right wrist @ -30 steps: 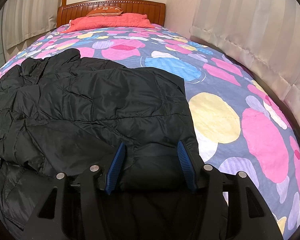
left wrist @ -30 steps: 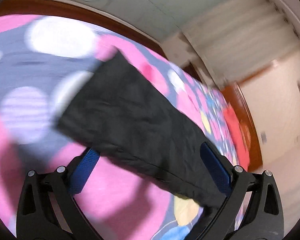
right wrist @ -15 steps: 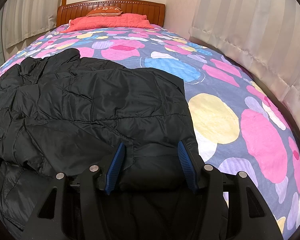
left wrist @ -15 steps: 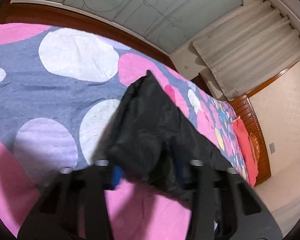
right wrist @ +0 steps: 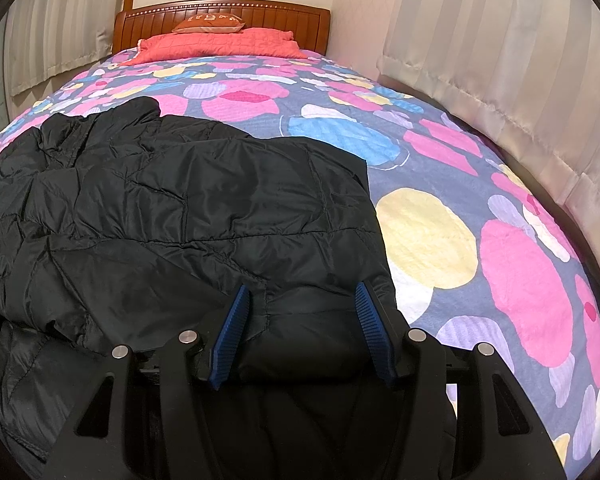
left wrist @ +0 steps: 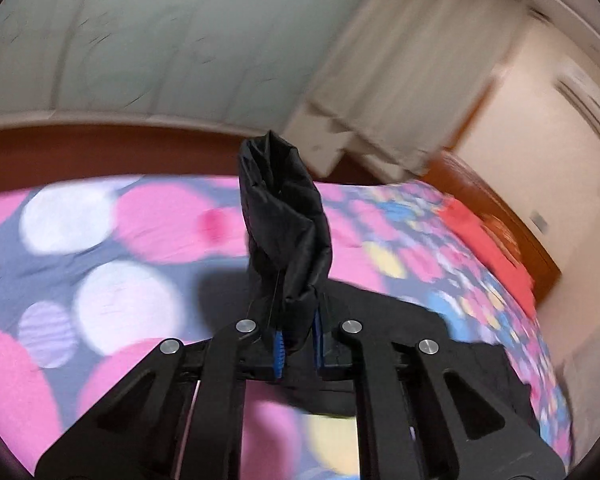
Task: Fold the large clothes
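Black puffy nylon everywhere — a big quilted down jacket (right wrist: pixel 172 216) lay spread across the flowery bedspread (right wrist: pixel 440 152), taking up the near left part of the bed, with the red pillows (right wrist: pixel 220 42) and wooden headboard (right wrist: pixel 224 12) well away at the far end.

Left gripper (left wrist: pixel 298 346) had its jaws clamped tight on a bunched end of the jacket, looked like a sleeve cuff (left wrist: pixel 284 224), which stood up out of the jaws above the bed. That view was pretty blurred, so I couldn't say how much fabric was really caught, only that the blue pads had it squeezed between them.

Right gripper (right wrist: pixel 300 332) sat low at the near edge of the jacket, jaws partway apart with a fat padded roll of the jacket between them. The pads seemed to sit against the sides of that roll, but I honestly couldn't tell if they were gripping it or just straddling it.

My read: the step was bringing the sleeve in over the body of the jacket. To do it well I'd keep the right side acting as an anchor so the slippery shell wouldn't slide on the bedspread, carry the cuff high enough that the sleeve doesn't drag and drag the body with it, then lay it flat across the chest panel — not twisted. Down stuff springs back, so pressing the fold before letting go would probably help.
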The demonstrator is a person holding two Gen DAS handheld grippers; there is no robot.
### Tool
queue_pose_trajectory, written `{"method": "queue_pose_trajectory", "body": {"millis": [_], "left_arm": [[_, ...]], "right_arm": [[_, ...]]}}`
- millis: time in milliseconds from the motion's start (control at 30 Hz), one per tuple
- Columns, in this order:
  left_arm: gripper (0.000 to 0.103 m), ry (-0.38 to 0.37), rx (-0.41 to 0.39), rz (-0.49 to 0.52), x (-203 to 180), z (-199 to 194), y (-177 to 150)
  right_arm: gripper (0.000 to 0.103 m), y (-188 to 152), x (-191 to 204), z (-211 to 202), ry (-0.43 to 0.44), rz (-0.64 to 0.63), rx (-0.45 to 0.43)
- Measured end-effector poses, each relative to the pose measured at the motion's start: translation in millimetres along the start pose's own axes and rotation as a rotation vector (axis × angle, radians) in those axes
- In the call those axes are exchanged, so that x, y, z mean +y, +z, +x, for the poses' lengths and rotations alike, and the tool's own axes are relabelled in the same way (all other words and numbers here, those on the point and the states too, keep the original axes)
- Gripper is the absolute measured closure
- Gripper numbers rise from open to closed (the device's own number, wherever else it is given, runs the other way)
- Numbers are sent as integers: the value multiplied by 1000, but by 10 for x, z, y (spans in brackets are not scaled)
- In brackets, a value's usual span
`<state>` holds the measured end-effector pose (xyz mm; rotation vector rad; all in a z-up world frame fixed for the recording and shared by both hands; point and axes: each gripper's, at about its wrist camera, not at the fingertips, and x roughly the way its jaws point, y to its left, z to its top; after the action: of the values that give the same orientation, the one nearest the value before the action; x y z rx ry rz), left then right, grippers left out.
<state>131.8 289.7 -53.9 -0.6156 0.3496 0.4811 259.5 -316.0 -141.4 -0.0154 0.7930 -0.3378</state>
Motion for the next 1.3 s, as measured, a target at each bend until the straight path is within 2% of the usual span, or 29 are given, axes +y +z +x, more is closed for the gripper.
{"method": "queue_pose_trajectory", "body": {"millis": [200,367,500,733,1033,1100,1133,1167,1233,1300], "left_arm": [[94,-182,84,209,-1203,50,-326],[95,-306,172,415,-2191,104,-951],[95,-372,266,518,-2781,136,-1521],[95,-432,366,648,-3391,185,-2279],[95,-395,449,755,-3704,357,-2787],[88,-397,465,765,-3715,360,-2817],[75,-412,467,764,-3717,345,-2807],[55,-435,472,760,-3718,311,-2794],[33,-452,461,755,-3718,202,-2754],[33,-470,449,753,-3701,94,-2685]], "right_arm": [[47,2,-6,-1,-1,1,-1],[47,-3,-15,2,0,2,-1],[47,0,-15,-4,2,5,-2],[47,25,-43,-1,7,9,-4],[46,29,-30,19,9,10,-5],[46,40,-42,30,7,9,-5],[46,24,-19,20,7,9,-6],[45,21,-7,24,6,9,-5],[44,31,-19,36,6,9,-3],[43,21,-2,28,7,11,-3]]}}
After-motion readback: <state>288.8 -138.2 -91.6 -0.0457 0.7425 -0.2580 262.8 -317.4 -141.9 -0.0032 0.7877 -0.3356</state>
